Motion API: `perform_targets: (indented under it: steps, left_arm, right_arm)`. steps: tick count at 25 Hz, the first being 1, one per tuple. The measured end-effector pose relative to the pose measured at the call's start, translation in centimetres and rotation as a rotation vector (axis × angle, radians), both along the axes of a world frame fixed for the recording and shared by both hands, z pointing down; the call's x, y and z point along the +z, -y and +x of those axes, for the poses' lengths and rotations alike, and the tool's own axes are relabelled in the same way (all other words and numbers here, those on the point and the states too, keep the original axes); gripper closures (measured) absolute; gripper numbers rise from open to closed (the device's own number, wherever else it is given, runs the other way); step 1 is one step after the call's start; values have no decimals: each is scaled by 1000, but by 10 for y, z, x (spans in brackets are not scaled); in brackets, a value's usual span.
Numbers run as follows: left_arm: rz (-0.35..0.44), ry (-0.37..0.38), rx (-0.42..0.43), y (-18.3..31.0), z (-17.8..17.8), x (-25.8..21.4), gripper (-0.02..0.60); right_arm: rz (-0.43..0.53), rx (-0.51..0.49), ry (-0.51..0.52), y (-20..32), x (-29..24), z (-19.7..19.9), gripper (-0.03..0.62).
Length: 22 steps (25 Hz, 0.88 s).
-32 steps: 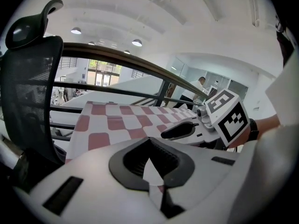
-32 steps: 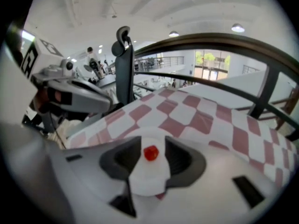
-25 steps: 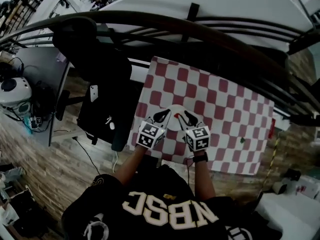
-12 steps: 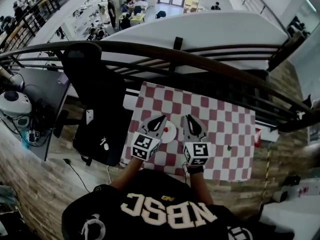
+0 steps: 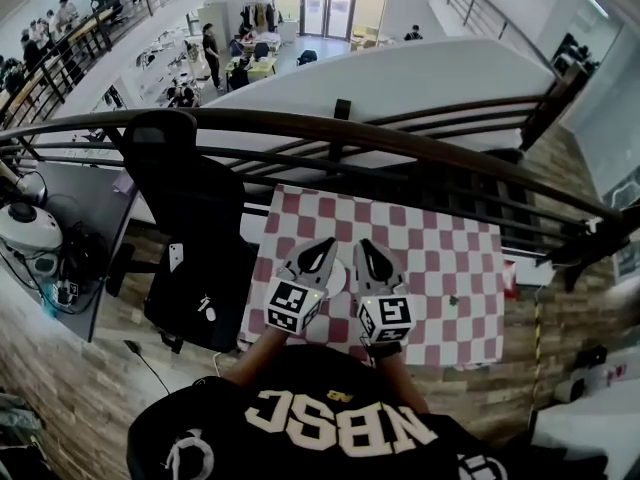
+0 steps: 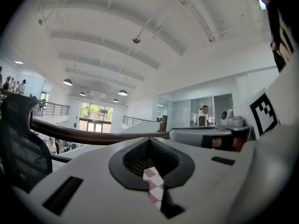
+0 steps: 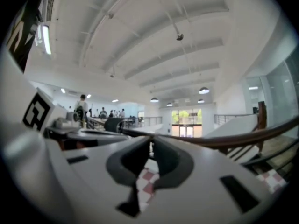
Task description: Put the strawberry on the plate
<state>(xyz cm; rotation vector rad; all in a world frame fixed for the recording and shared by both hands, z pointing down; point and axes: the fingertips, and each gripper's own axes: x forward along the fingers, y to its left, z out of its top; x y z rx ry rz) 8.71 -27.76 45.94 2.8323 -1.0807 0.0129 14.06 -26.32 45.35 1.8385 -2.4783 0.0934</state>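
On the red-and-white checkered table (image 5: 440, 248) only a sliver of the white plate (image 5: 340, 279) shows between my two grippers. No strawberry is visible; the grippers cover most of the plate. My left gripper (image 5: 324, 245) is raised over the plate's left side, shut with its tips touching (image 6: 149, 139) and nothing between them. My right gripper (image 5: 360, 246) hangs over the plate's right side. Its jaws are closing with nothing between them, and the tips all but meet (image 7: 152, 139). Both gripper views look out level at the ceiling and hall.
A black office chair (image 5: 200, 218) stands left of the table with a phone (image 5: 176, 256) on it. A dark curved railing (image 5: 400, 140) runs behind the table. A small dark green thing (image 5: 452, 300) lies on the cloth to the right. A grey desk (image 5: 70, 218) is at far left.
The head view has tilted up and away. Both grippers have lifted from the plate and drawn back together. A red spot seen on the plate half a second ago is now hidden.
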Motion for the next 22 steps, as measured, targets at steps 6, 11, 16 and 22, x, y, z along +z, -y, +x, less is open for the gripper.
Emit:
perform_targets:
  steps: [6, 11, 16, 22]
  left_arm:
    - [33, -2, -18, 6, -3, -13, 575]
    - [34, 5, -32, 12, -10, -11, 575]
    - [44, 18, 2, 3, -1, -10, 575]
    - [31, 31, 30, -12, 5, 0, 575]
  right_arm:
    - [16, 13, 25, 1, -5, 5, 562]
    - [33, 15, -4, -1, -7, 3, 574]
    - [40, 47, 6, -7, -6, 14, 574]
    - [17, 96, 12, -23, 5, 25, 574]
